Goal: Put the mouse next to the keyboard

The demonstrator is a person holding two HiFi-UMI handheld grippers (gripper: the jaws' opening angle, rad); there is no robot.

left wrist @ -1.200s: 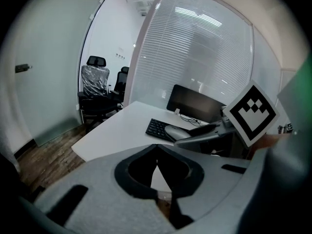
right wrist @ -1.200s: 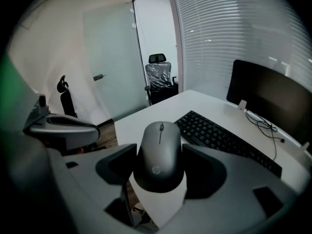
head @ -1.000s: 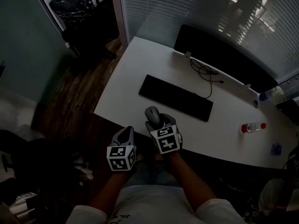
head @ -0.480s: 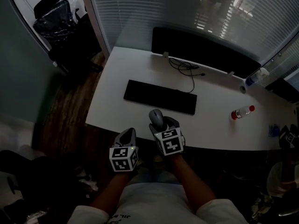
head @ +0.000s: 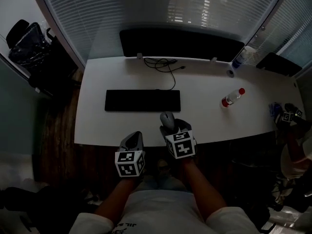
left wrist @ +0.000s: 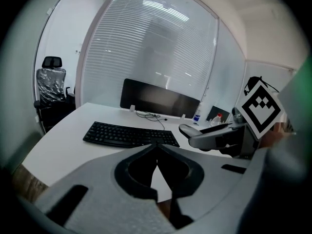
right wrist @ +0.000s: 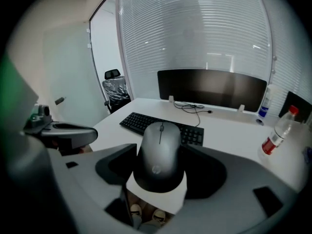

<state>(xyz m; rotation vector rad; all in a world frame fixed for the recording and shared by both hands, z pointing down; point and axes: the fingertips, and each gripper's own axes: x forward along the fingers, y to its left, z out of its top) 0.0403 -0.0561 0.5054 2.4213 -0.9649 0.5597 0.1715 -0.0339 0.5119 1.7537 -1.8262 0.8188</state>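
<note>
A grey mouse sits between the jaws of my right gripper, which is shut on its sides. It hangs at the white desk's front edge, just in front of the right end of the black keyboard. In the right gripper view the mouse fills the gap between the jaws, with the keyboard behind it. My left gripper is off the desk edge to the left, shut and empty; its jaw tips meet in the left gripper view.
A black monitor stands along the back of the desk with a loose cable before it. A red-capped bottle lies at the right, a spray bottle behind it. An office chair is at the far left. Another person's hand shows at the right edge.
The head view has swung, so the desk now lies square-on. The right gripper still holds the mouse at the front edge, now nearer the keyboard's right end. The left gripper stays shut.
</note>
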